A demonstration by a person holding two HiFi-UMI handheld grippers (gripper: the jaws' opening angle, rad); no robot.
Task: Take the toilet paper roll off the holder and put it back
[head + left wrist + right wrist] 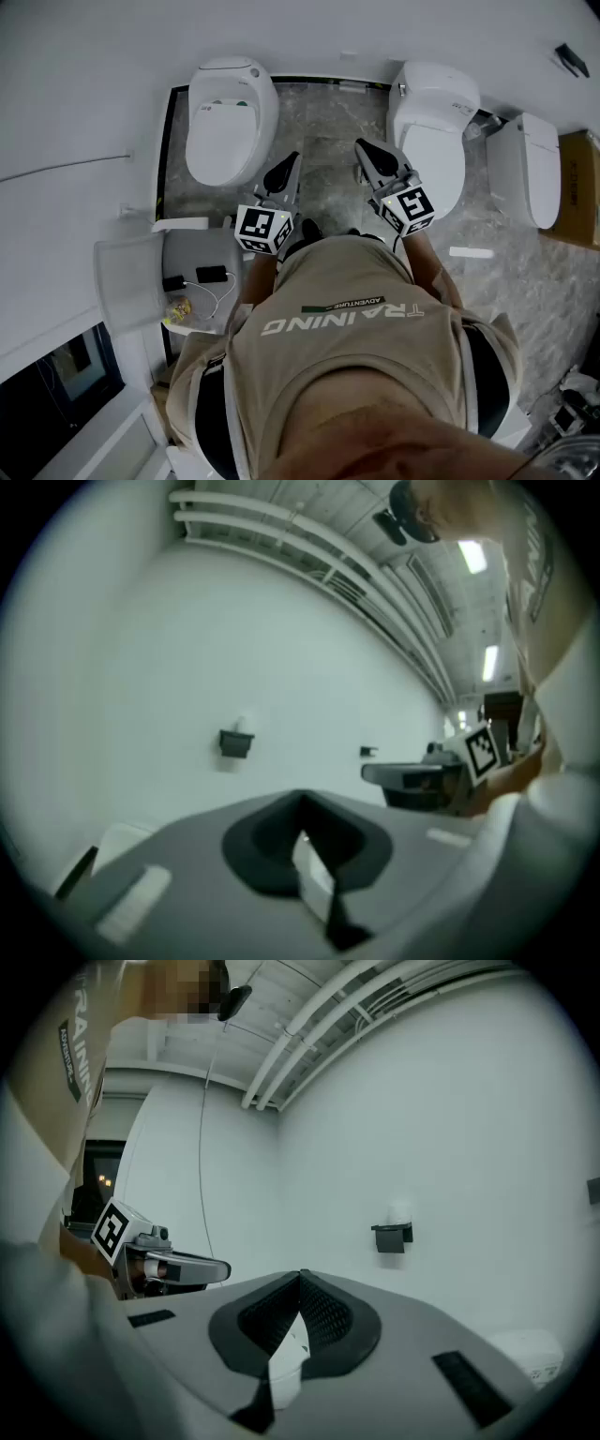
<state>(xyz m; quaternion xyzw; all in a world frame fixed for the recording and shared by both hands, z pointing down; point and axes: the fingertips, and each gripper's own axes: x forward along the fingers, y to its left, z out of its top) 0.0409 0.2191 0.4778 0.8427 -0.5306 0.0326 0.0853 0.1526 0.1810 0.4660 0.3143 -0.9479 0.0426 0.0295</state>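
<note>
As the head view looks steeply down, we record the left hand-held gripper (pixel 289 161) and the right hand-held gripper (pixel 362 148) side by side in front of the person's tan shirt (pixel 356 347). Both point toward 12 o'clock over a marbled floor (pixel 328 122). A white toilet (pixel 230 117) stands at 11 o'clock and a second toilet (pixel 433 122) at 1 o'clock. At 9 o'clock a grey worktop (pixel 187 253) carries a dark phone (pixel 212 274).

In the left gripper view, we find the jaws of the left hand-held gripper brought together at their tips, with nothing between them. On the white wall (pixel 141 667), at 11 o'clock from the jaws, hangs a black holder (pixel 235 744). The toilet paper roll (pixel 245 724) shows as a pale shape directly above the holder, well apart from the jaws. The right hand-held gripper appears at 3 o'clock.

In the right gripper view, we find the jaws of the right hand-held gripper likewise closed tip to tip and empty. The holder (pixel 391 1237) sits on the wall at 1 o'clock from the jaws, with the toilet paper roll (pixel 400 1211) on top of it. The left hand-held gripper lies at 9 o'clock.
</note>
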